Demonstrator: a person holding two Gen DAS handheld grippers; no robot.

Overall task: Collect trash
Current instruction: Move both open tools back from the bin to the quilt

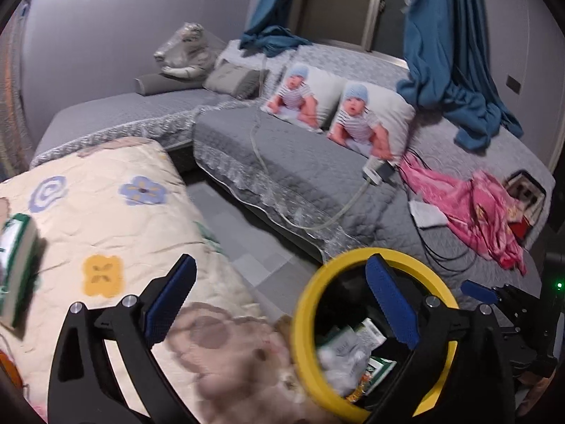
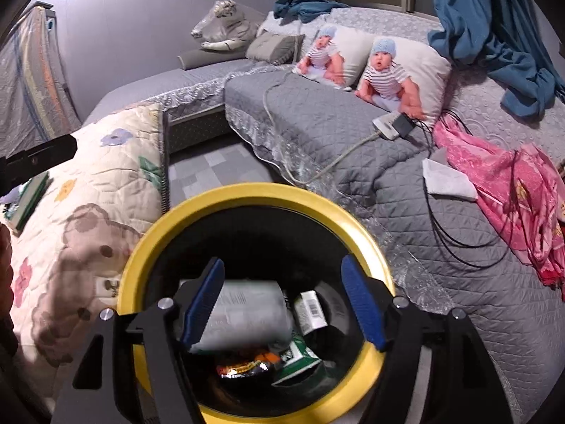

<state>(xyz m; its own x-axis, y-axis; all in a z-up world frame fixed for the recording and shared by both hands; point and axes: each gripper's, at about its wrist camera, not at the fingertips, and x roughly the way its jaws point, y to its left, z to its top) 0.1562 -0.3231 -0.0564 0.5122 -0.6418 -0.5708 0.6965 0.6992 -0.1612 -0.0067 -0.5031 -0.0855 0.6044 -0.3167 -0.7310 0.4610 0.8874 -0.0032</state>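
A yellow-rimmed black trash bin (image 2: 141,247) stands between a quilt-covered table and a grey sofa; it also shows in the left wrist view (image 1: 303,318). It holds wrappers, a grey blurred packet (image 2: 247,318) and a small barcoded box (image 2: 310,309). My right gripper (image 2: 282,304) is open over the bin's mouth, with the grey packet just below its fingers. My left gripper (image 1: 282,304) is open and empty, beside the bin over the quilt. A green-and-white box (image 1: 16,268) lies on the quilt at the left, also seen in the right wrist view (image 2: 30,198).
The cream floral quilt (image 1: 106,212) covers the surface at left. The grey sofa (image 2: 317,123) carries two baby-print pillows (image 2: 399,74), a power adapter with cables (image 2: 392,125), a white tissue (image 2: 448,180), pink cloth (image 2: 512,190) and blue curtains (image 2: 494,35). Grey tiled floor (image 2: 212,166) lies between.
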